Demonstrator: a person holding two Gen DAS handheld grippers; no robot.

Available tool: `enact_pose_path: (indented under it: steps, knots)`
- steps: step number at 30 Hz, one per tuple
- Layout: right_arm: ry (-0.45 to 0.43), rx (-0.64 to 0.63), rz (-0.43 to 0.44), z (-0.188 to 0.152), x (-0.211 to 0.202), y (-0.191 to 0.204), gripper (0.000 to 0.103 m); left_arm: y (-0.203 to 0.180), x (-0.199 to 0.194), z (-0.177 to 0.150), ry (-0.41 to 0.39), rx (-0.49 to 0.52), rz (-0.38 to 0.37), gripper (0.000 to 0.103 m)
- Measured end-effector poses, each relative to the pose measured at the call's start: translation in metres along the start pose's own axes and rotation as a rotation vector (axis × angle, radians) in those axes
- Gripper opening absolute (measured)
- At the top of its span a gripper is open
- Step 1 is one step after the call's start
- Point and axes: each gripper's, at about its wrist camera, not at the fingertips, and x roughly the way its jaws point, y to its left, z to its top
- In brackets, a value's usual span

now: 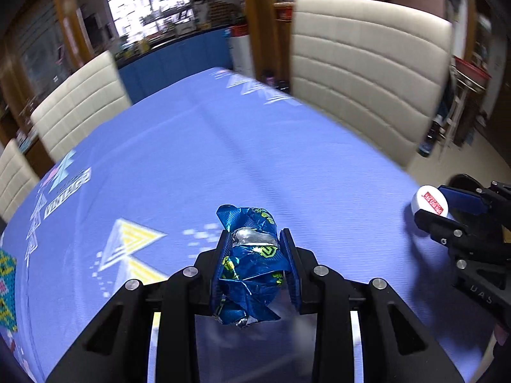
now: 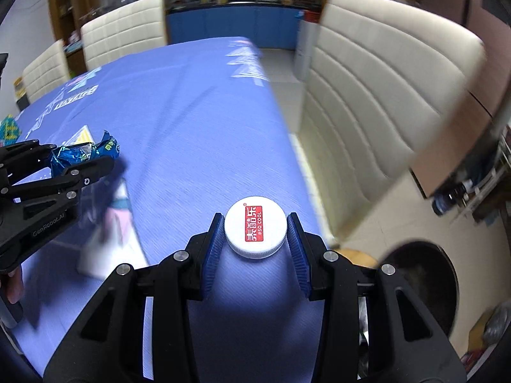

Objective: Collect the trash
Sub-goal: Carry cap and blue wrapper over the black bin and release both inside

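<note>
My left gripper (image 1: 255,239) is shut on a crumpled blue foil wrapper (image 1: 252,265) and holds it above the blue tablecloth (image 1: 223,159). My right gripper (image 2: 255,226) is shut on a white bottle cap (image 2: 255,231) with a red label, held near the table's right edge. The right gripper and its cap (image 1: 431,202) show at the right of the left wrist view. The left gripper with the wrapper (image 2: 83,154) shows at the left of the right wrist view.
Cream padded chairs stand around the table: one at the right (image 2: 383,95), others at the far left (image 1: 76,105). A round dark bin (image 2: 424,287) sits on the floor to the right, below the table edge. A white and pink piece of paper (image 2: 108,236) lies on the cloth.
</note>
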Motion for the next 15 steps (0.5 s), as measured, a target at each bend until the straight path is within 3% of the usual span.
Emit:
enact_pose_path:
  steps: [7, 15]
  knots:
    - [-0.017, 0.096, -0.068, -0.033, -0.031, -0.057, 0.042, -0.08, -0.018, 0.009, -0.036, 0.116, -0.082, 0.031]
    - [-0.043, 0.18, -0.142, -0.06, -0.063, -0.111, 0.042, -0.142, -0.032, 0.015, -0.065, 0.215, -0.138, 0.031]
